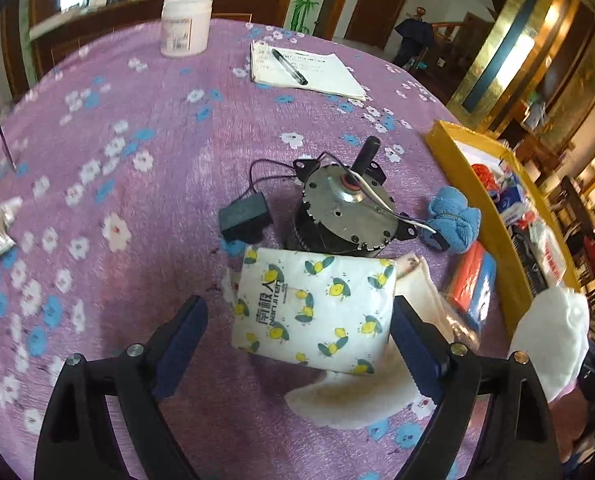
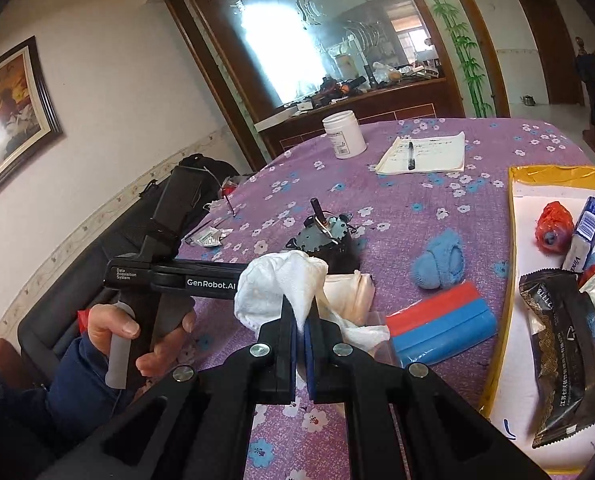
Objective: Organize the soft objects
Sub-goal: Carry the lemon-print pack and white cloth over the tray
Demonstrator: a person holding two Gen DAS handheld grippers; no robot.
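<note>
A white tissue pack [image 1: 313, 312] printed with yellow lemons lies on the purple flowered tablecloth [image 1: 117, 160]. My left gripper [image 1: 297, 328] straddles it with jaws wide: the left pad stands clear of the pack and the right pad [image 1: 409, 344] is at its edge. Under the pack lies a cream cloth [image 1: 357, 396]. My right gripper [image 2: 299, 308] is shut on a white fluffy cloth [image 2: 273, 280], held above the table; the same cloth [image 1: 549, 336] shows at the right of the left wrist view. A blue towel ball [image 2: 441, 264] and a red-and-blue block [image 2: 441, 328] lie nearby.
A metal motor [image 1: 345, 208] with wires and a black box [image 1: 245, 218] stands just beyond the pack. A yellow-rimmed tray [image 2: 497, 320] at the right holds several packets. A white jar [image 1: 185, 26] and a notepad with pen [image 1: 305, 68] sit far back.
</note>
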